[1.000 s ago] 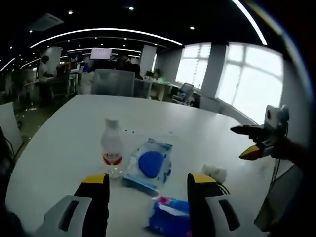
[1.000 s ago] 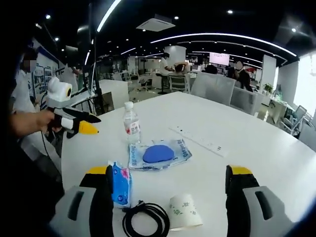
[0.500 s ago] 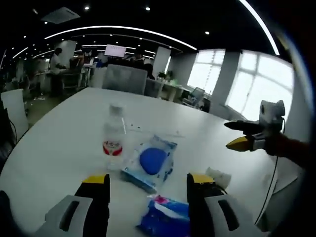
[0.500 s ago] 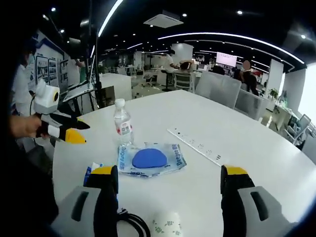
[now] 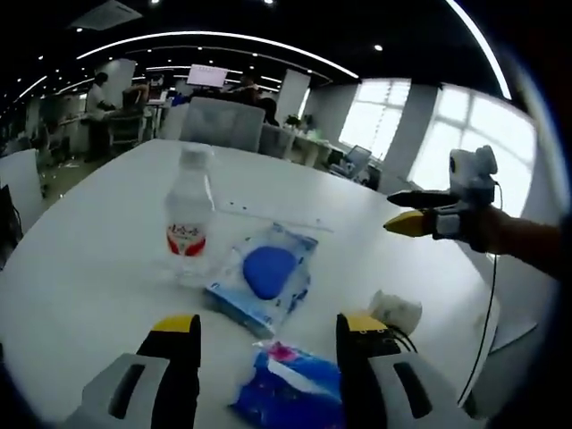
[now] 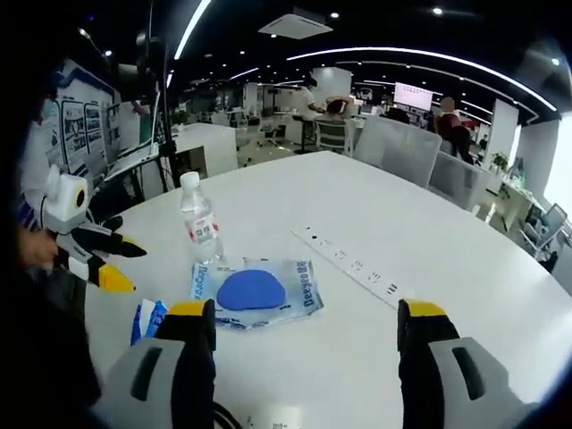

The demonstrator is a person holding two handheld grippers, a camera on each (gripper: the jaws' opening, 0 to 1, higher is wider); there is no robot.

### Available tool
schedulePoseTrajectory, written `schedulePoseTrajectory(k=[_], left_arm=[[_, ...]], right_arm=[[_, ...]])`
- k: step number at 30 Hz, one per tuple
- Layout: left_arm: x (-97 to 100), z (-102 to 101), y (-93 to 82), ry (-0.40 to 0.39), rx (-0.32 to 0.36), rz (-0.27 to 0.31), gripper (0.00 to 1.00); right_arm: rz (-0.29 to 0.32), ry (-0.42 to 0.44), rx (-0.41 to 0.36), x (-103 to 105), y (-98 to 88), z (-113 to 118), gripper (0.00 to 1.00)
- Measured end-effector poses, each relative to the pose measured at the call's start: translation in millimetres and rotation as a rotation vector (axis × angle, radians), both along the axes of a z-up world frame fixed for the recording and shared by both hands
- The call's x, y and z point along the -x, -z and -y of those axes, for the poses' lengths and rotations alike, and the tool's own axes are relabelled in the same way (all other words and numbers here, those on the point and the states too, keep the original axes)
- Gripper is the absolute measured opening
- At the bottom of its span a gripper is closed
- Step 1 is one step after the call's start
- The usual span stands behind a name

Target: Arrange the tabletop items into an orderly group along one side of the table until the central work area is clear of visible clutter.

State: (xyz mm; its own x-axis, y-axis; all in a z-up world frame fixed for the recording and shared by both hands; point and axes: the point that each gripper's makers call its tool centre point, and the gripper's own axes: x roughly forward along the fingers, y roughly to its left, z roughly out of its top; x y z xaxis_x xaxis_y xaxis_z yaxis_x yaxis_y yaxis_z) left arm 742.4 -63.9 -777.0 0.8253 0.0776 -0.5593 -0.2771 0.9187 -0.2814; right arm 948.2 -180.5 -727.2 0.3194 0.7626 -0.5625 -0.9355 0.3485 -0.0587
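A clear water bottle [image 5: 188, 219] with a red label stands on the white table [image 5: 80, 268]. Beside it lies a clear packet holding a blue round pad [image 5: 266, 273]. A blue tissue pack [image 5: 290, 393] lies between the jaws of my left gripper [image 5: 266, 335], which is open and holds nothing. A crumpled white paper cup [image 5: 396, 310] lies right of it. My right gripper [image 5: 420, 213] hovers open above the table's right side. In the right gripper view, my right gripper [image 6: 306, 326] is open over the packet [image 6: 255, 290], with the bottle [image 6: 199, 228] and tissue pack [image 6: 146, 320] to its left.
A long white power strip [image 6: 353, 264] lies on the table beyond the packet. A black cable [image 5: 408, 340] sits by the cup. My left gripper [image 6: 96, 261] shows at the table's left edge. Office chairs [image 5: 219, 134] and desks stand behind the table.
Both views have shifted with the hands: the left one has come lower and nearer the items, while the right one has drawn back, so cable and cup slid out below. The items lie unmoved.
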Motion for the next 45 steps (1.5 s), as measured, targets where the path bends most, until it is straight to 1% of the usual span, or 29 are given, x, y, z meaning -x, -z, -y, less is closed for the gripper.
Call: schedulePoseTrajectory(k=[1, 3, 4, 6, 7, 9, 10, 11, 13, 14, 18, 19, 23, 25, 26, 31, 34, 37, 38, 42, 45], left_arm=[[-1.0, -2, 0.0, -0.018, 0.017, 0.003, 0.60], [-0.4, -5, 2.5, -0.039, 0.023, 0.005, 0.60], [-2.2, -9, 5.0, -0.055, 0.032, 0.010, 0.59], [-2.4, -12, 7.6, -0.079, 0.048, 0.002, 0.59], [-2.8, -12, 8.5, -0.080, 0.050, 0.001, 0.57], [-4.6, -13, 12.6, -0.081, 0.066, -0.004, 0.47], [-4.6, -12, 15.4, -0.079, 0.071, -0.018, 0.44], [-4.6, -12, 18.5, -0.076, 0.073, -0.033, 0.43], [-5.7, -9, 22.4, -0.074, 0.096, -0.050, 0.43], [-7.8, -8, 25.9, -0.078, 0.122, -0.057, 0.43], [-15.8, -8, 34.5, -0.074, 0.149, -0.079, 0.43], [-17.7, -9, 35.7, -0.075, 0.147, -0.080, 0.43], [-23.8, -10, 47.3, -0.066, 0.157, -0.116, 0.40], [-24.5, -11, 51.9, -0.061, 0.151, -0.133, 0.39], [-26.0, -11, 56.5, -0.059, 0.155, -0.145, 0.39], [-28.6, -10, 67.1, -0.054, 0.161, -0.177, 0.35], [-30.3, -7, 71.8, -0.054, 0.178, -0.190, 0.32], [-33.3, -4, 74.4, -0.066, 0.226, -0.192, 0.30], [-35.7, -4, 76.9, -0.070, 0.237, -0.195, 0.30], [-40.3, -1, 81.1, -0.074, 0.259, -0.204, 0.29], [-42.6, -1, 84.3, -0.073, 0.260, -0.212, 0.28]], right_arm=[[-0.007, -0.002, -0.004, 0, 0.3, -2, 0.78], [-0.006, -0.009, -0.001, -3, 4.1, -5, 0.77], [-0.010, -0.011, 0.002, -4, 6.3, -6, 0.75], [-0.017, -0.023, 0.004, -2, 8.7, -9, 0.72], [-0.016, -0.032, 0.009, -1, 10.6, -11, 0.69], [-0.015, -0.038, 0.014, -3, 17.0, -15, 0.64], [-0.015, -0.035, 0.018, -4, 18.9, -15, 0.63], [-0.021, -0.040, 0.021, -6, 21.8, -16, 0.61], [-0.024, -0.046, 0.025, -7, 25.5, -17, 0.58], [-0.026, -0.049, 0.029, -9, 29.1, -19, 0.57], [-0.050, -0.053, 0.035, -8, 39.4, -23, 0.53], [-0.052, -0.057, 0.037, -9, 42.0, -25, 0.52], [-0.063, -0.056, 0.034, -13, 50.6, -31, 0.47], [-0.064, -0.052, 0.039, -15, 54.9, -32, 0.43], [-0.062, -0.051, 0.043, -16, 57.1, -33, 0.43], [-0.081, -0.052, 0.066, -19, 71.4, -34, 0.40], [-0.086, -0.044, 0.077, -24, 78.2, -35, 0.36], [-0.091, -0.031, 0.076, -28, 82.0, -34, 0.33], [-0.104, -0.019, 0.070, -28, 83.3, -38, 0.32], [-0.126, -0.013, 0.068, -31, 91.0, -43, 0.32], [-0.136, -0.013, 0.065, -33, 95.8, -46, 0.31]])
